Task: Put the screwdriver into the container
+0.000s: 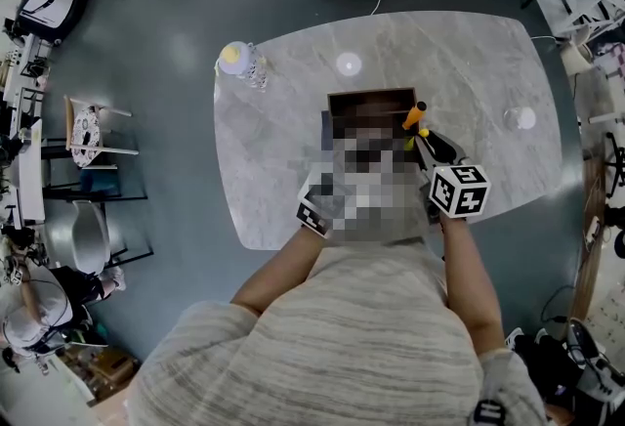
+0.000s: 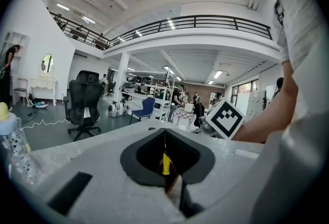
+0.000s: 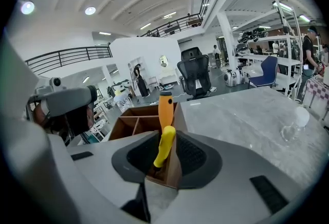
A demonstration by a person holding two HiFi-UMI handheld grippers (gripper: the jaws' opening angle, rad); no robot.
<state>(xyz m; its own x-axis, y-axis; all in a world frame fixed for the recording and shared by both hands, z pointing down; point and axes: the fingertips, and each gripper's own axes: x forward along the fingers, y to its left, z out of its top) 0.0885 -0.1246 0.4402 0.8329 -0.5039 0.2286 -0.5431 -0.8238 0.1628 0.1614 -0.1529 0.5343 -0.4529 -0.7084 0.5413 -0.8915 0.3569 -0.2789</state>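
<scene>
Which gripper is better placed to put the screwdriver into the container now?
Right. The right gripper holds the yellow screwdriver at the rim of the container; the left gripper only grips its wall.

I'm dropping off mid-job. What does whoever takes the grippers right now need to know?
Right gripper: shut on the screwdriver by its yellow handle, at a corner of the container.
Left gripper: appears shut on a container wall.
An orange handle stands just beyond; same tool or another, unclear.
Done: pickup. Left: lower it in, release.
</scene>
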